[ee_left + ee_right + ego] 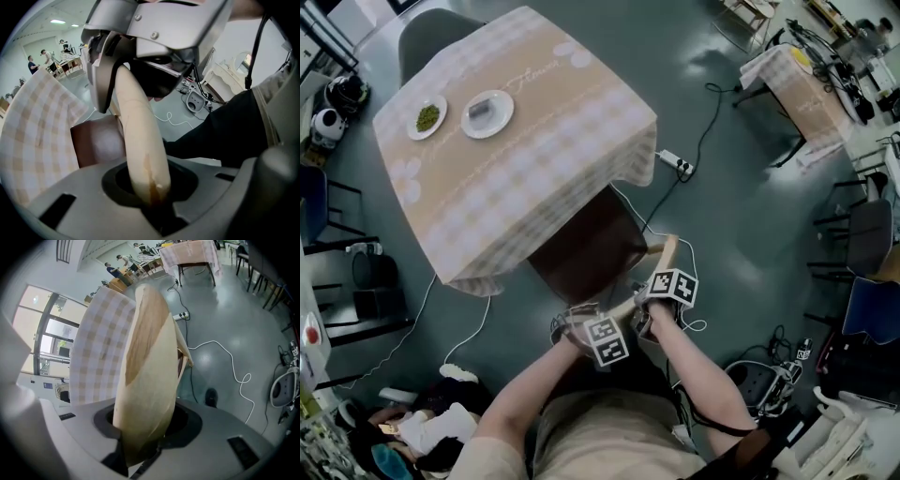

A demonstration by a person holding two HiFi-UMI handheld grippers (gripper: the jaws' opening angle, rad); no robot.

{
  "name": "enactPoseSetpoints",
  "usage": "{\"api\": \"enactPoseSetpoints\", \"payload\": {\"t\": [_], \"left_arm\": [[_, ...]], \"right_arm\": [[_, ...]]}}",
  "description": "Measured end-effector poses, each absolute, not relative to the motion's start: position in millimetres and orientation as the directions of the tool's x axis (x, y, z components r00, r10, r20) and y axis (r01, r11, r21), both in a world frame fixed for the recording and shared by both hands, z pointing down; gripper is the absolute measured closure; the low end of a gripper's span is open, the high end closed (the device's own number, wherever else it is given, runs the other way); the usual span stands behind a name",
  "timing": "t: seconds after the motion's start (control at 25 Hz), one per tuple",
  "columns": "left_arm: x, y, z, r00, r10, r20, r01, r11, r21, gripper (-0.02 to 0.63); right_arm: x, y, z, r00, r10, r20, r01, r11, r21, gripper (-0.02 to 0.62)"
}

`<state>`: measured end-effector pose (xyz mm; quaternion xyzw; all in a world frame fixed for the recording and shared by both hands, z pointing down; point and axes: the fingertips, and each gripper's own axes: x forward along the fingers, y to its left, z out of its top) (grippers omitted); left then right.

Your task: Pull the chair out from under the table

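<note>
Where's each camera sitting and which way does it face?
Head view: on the head, steeply down at tablecloth, chair back, forearms, left hand-held gripper, right hand-held gripper.
Left gripper view: on that gripper, along the chair back it clamps; dark clothing at right.
Right gripper view: likewise, along the clamped chair back toward the tablecloth; no body clear.
All share chair back and tablecloth.

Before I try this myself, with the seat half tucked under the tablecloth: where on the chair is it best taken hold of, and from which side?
Grip the chair's curved wooden top rail, coming down from above on the side away from the table. It is thin enough for jaws and fully exposed, while the seat sits partly under the table. The left tongs and right tongs clamp it this way.
</note>
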<state>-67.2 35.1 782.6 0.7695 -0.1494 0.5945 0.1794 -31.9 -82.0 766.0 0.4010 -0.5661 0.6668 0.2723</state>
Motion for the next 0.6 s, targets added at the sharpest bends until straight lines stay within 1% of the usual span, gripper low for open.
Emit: {"api": "enactPoseSetpoints", "payload": {"t": [0.6], "left_arm": [[-48, 39, 788, 0.244, -0.019, 0.97, -0.451, -0.887, 0.096, 0.522]], "right_arm": [[-14, -79, 770, -0.536, -0.098, 0.838, -0.813, -0.207, -0.544, 0.419]]}}
